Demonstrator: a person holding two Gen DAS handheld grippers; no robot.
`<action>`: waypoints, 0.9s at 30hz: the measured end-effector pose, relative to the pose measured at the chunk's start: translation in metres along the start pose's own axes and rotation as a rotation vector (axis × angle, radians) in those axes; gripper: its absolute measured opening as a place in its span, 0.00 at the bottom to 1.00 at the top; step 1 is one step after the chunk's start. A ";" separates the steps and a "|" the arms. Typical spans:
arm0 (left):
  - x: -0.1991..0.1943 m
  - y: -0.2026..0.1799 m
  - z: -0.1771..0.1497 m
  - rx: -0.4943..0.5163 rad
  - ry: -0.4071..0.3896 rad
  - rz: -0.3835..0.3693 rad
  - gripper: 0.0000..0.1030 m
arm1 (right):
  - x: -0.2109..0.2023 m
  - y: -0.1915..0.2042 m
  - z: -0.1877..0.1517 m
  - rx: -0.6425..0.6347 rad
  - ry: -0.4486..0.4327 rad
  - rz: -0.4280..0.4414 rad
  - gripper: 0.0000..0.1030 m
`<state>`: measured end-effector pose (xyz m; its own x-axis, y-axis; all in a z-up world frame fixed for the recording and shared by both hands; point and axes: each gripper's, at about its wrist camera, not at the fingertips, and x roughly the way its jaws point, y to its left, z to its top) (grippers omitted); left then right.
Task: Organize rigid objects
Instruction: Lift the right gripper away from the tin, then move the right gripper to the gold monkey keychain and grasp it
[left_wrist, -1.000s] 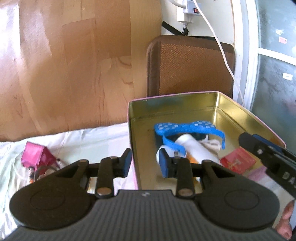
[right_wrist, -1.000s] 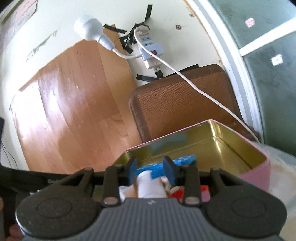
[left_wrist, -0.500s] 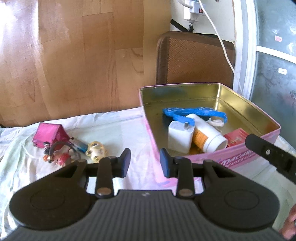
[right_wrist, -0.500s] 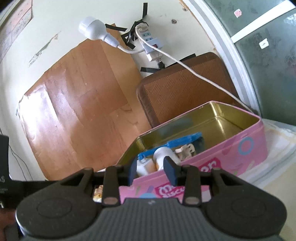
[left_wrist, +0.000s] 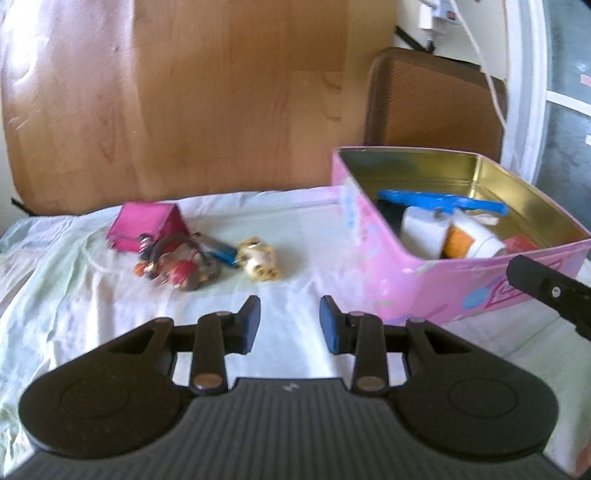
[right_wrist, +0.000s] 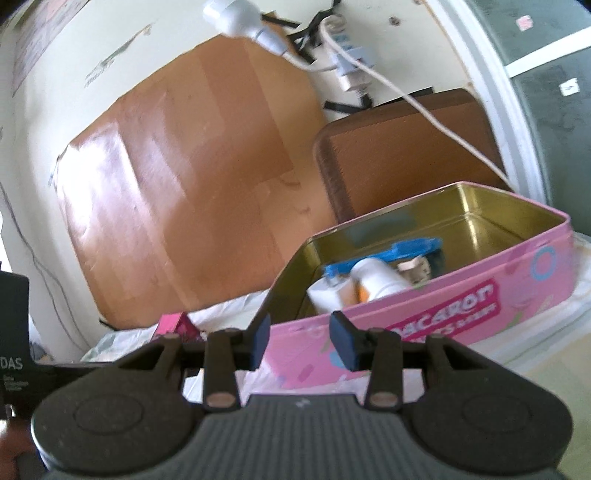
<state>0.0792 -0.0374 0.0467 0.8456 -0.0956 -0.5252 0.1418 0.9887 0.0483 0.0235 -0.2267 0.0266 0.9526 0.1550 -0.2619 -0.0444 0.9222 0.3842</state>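
Left wrist view: the left gripper (left_wrist: 290, 319), jaws spread and empty, hovers over the cloth between a pink tin (left_wrist: 384, 273) already holding several items and loose trinkets (left_wrist: 177, 264) nearby. Right wrist view: the right gripper (right_wrist: 300, 338), its jaws just widening, is empty beside the tin. Likely step: fetching the next trinket, which calls for reaching left.

Bare sheet (left_wrist: 288, 236) lies open ahead between the toy cluster (left_wrist: 177, 264) toward the bed's left edge and the pink tin (left_wrist: 373, 236) walling off its right side.
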 end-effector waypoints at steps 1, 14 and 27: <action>0.001 0.005 -0.002 -0.008 0.004 0.006 0.37 | 0.002 0.004 -0.002 -0.009 0.010 0.004 0.37; 0.014 0.057 -0.027 -0.084 0.035 0.066 0.38 | 0.032 0.047 -0.024 -0.138 0.139 0.073 0.37; 0.011 0.122 -0.045 -0.266 0.004 0.081 0.38 | 0.102 0.102 -0.024 -0.403 0.232 0.134 0.37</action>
<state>0.0827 0.0877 0.0084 0.8466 -0.0147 -0.5320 -0.0670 0.9887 -0.1339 0.1089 -0.1080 0.0175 0.8401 0.3147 -0.4418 -0.3191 0.9454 0.0668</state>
